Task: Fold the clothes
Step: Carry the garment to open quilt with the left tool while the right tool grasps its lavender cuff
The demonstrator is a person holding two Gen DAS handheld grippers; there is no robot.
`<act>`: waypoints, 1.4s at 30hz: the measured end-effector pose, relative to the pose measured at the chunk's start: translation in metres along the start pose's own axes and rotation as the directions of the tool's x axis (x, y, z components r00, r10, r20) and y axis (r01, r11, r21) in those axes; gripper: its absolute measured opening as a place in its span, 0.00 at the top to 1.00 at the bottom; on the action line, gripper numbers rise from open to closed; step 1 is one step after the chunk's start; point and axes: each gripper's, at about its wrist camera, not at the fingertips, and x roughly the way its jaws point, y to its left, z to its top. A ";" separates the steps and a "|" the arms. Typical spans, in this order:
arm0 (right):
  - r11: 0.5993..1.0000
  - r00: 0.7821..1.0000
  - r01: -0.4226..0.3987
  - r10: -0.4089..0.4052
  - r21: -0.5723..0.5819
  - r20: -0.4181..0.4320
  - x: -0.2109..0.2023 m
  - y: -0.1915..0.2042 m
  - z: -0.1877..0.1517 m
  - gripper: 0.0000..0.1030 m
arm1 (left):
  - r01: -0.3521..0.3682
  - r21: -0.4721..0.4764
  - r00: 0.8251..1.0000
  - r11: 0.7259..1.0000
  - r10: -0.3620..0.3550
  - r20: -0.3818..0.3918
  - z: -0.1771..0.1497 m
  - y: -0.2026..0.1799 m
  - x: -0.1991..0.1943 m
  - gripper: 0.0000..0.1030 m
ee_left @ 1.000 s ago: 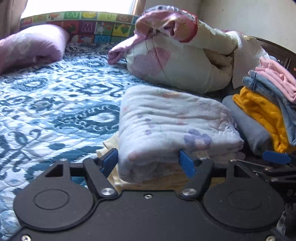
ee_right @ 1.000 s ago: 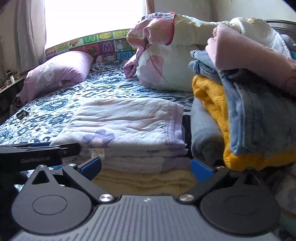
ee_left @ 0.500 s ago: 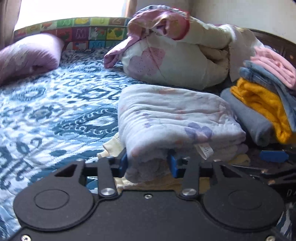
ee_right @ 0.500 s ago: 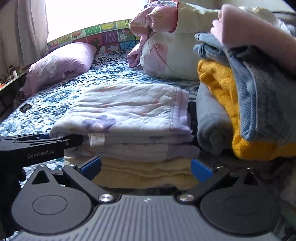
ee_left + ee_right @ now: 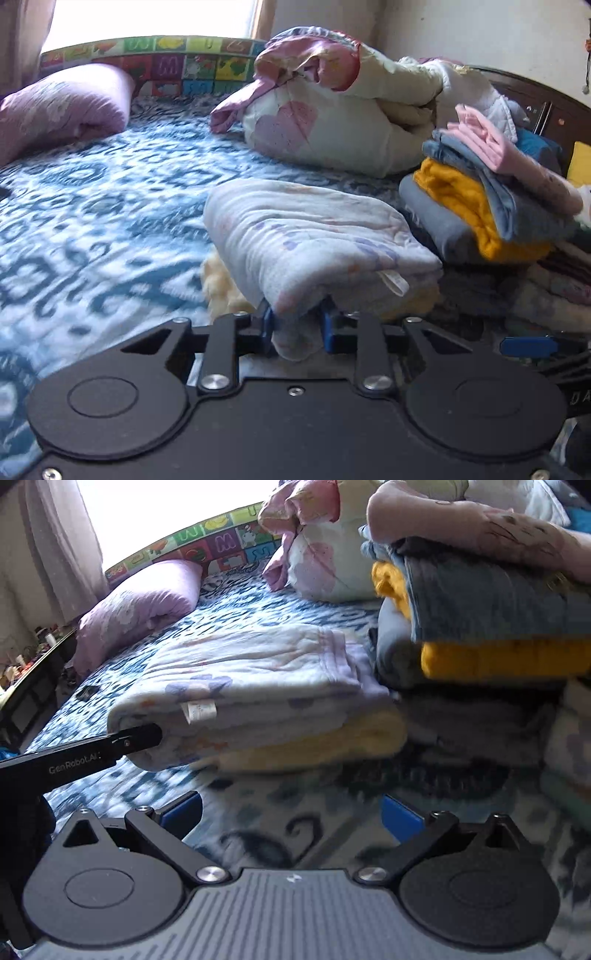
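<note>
A folded white floral blanket [image 5: 306, 236] lies on the blue patterned bedspread [image 5: 92, 221], on top of a folded yellow cloth [image 5: 317, 742]. My left gripper [image 5: 296, 326] is shut on the blanket's near corner; it also shows in the right wrist view [image 5: 140, 738], pinching the blanket [image 5: 251, 672] at its left end. My right gripper [image 5: 291, 812] is open and empty, held back from the pile above the bedspread [image 5: 295, 812]. One blue fingertip [image 5: 528, 346] of it shows low right in the left wrist view.
A stack of folded clothes, grey, yellow, denim and pink [image 5: 491, 199], stands right of the blanket; it also shows in the right wrist view [image 5: 498, 609]. A bundled quilt [image 5: 351, 110] lies behind. A purple pillow [image 5: 62, 107] lies far left by the colourful mat.
My left gripper closed from open onto the blanket's near corner. My right gripper pulled back from the pile, staying open.
</note>
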 end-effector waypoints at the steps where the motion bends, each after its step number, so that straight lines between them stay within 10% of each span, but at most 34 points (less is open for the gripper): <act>1: 1.000 1.000 -0.007 0.007 0.001 -0.009 -0.006 0.004 -0.006 0.01 | -0.008 -0.005 1.000 1.000 0.008 -0.008 -0.008 0.003 -0.007 0.78; 22: 0.993 0.986 -0.114 0.108 -0.043 -0.126 -0.070 0.097 -0.128 0.00 | -0.173 -0.151 0.984 0.973 0.165 -0.064 -0.178 0.134 -0.179 0.78; 31: 0.981 0.973 -0.192 0.190 0.001 -0.134 -0.059 0.116 -0.137 0.00 | -0.162 -0.353 0.987 0.922 0.160 -0.034 -0.200 0.160 -0.203 0.35; 42: 0.972 0.962 -0.235 0.234 0.012 -0.143 -0.003 0.108 -0.121 0.00 | -0.058 -0.562 0.996 0.825 0.089 0.029 -0.196 0.188 -0.198 0.30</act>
